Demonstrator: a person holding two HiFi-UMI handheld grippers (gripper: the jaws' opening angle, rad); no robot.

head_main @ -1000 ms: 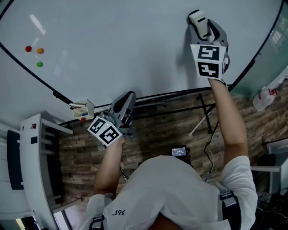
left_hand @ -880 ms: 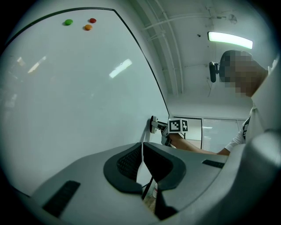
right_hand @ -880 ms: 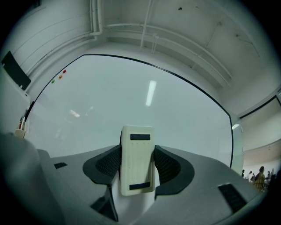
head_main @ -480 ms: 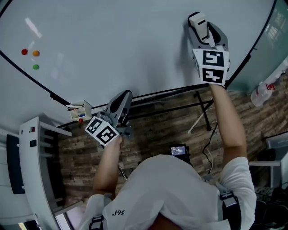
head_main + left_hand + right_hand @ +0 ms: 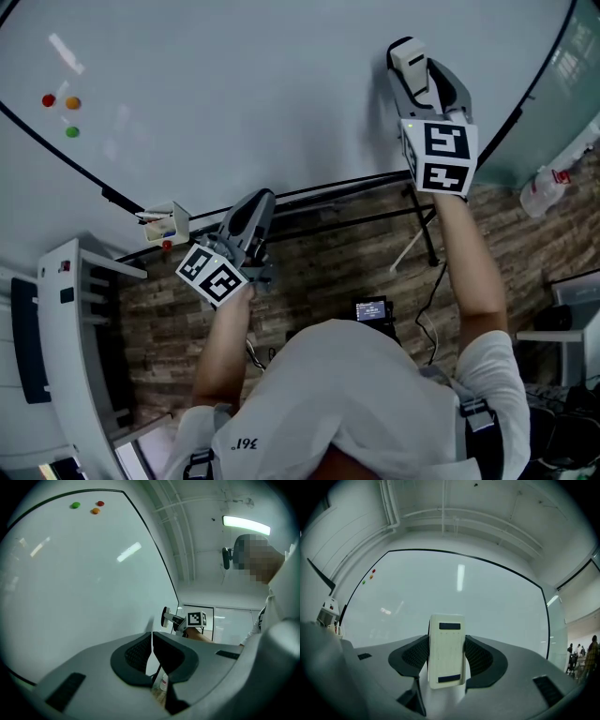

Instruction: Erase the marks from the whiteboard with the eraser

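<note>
Eraser [image 5: 446, 648], a pale oblong block with two dark strips on its back, stands upright between the jaws of the right gripper [image 5: 419, 70], which are clamped on its two long sides. The right gripper is raised to the right part of the whiteboard [image 5: 244, 84], with the eraser's face turned toward the board; whether it presses on the surface cannot be told. The left gripper [image 5: 152, 651] has its jaws drawn together with nothing between them. It hangs lower and to the left of the right one, near the board's dark lower edge, and points up along the board. Far off at the board's left end sit three small round dots close together: a red dot [image 5: 48, 100], an orange dot [image 5: 72, 103] just beside it, and a green dot [image 5: 71, 132] a little apart from the pair. A small box [image 5: 166, 225] holding pens sits at the board's lower edge, left of the left gripper. Wood-patterned floor [image 5: 328, 272] shows between the board and the person's shoulders.
</note>
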